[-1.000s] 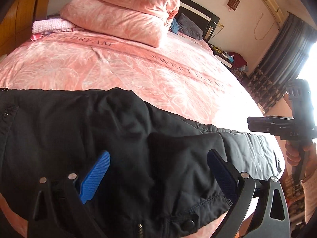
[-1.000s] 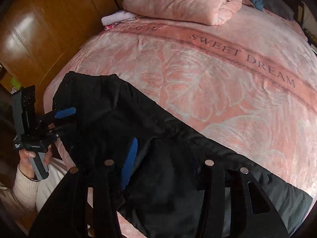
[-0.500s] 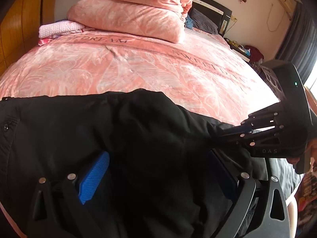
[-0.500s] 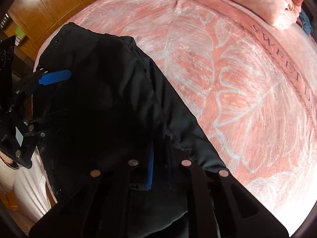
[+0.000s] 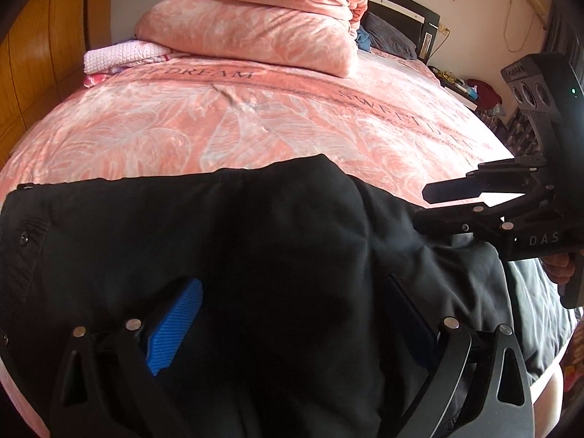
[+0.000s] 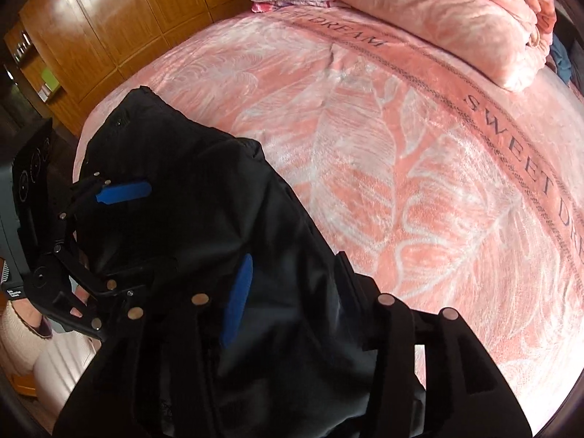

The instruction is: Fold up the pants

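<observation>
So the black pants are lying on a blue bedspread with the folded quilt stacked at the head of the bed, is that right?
Not quite: the bedspread is pink, not blue, as the right wrist view shows. The black pants do lie on it, and the folded quilt is stacked at the head.

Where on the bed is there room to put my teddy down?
The big free patch is the middle of the pink blanket, between the black pants at the near edge and the folded quilts at the head. It is crowded near the pants, where the left gripper and right gripper work.
</observation>
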Demonstrator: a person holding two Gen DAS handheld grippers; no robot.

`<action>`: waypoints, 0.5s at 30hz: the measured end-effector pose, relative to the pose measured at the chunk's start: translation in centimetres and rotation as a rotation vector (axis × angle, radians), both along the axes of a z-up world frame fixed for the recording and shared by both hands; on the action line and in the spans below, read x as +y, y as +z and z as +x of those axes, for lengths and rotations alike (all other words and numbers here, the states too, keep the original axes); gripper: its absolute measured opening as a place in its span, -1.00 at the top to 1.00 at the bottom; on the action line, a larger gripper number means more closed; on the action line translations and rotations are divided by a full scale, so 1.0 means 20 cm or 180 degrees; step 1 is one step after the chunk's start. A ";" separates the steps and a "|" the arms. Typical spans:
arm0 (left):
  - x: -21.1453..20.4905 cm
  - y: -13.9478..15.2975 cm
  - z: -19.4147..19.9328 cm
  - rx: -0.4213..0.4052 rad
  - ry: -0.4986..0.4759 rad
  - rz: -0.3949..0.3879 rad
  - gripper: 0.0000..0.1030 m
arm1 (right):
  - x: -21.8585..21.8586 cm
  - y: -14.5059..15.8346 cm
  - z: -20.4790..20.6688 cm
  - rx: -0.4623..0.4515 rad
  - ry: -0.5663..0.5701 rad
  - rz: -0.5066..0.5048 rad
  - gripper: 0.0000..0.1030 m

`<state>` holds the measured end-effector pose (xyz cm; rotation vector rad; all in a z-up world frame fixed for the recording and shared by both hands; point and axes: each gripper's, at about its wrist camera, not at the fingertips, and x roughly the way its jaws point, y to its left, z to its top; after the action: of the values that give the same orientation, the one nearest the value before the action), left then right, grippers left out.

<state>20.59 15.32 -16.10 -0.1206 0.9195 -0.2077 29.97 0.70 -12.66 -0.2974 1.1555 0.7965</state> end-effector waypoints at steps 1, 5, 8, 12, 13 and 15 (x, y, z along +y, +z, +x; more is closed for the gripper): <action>0.04 0.01 0.00 0.0006 0.0040 -0.0114 -0.92 | 0.05 0.00 0.02 -0.0015 0.0052 -0.0019 0.06; 0.17 0.03 0.00 -0.0015 0.0220 -0.0456 -0.92 | 0.22 -0.05 0.13 0.0113 0.0198 -0.0053 0.07; 0.21 0.03 -0.01 -0.0015 0.0292 -0.0431 -0.92 | 0.30 -0.12 0.19 0.0320 0.0259 -0.0005 0.37; 0.26 0.06 -0.02 -0.0165 0.0535 -0.0111 -0.92 | 0.32 -0.10 0.18 0.0213 0.0281 0.0048 0.77; 0.29 0.06 -0.01 -0.0166 0.0596 -0.0093 -0.92 | 0.33 -0.10 0.19 0.0194 0.0240 0.0065 0.80; 0.32 0.04 0.00 -0.0107 0.0676 -0.0146 -0.92 | 0.33 -0.11 0.22 0.0211 0.0128 0.0061 0.81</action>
<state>20.67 21.78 -15.30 -0.2550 0.8620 -0.0337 34.31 7.34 -14.90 -0.2809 1.2063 0.8577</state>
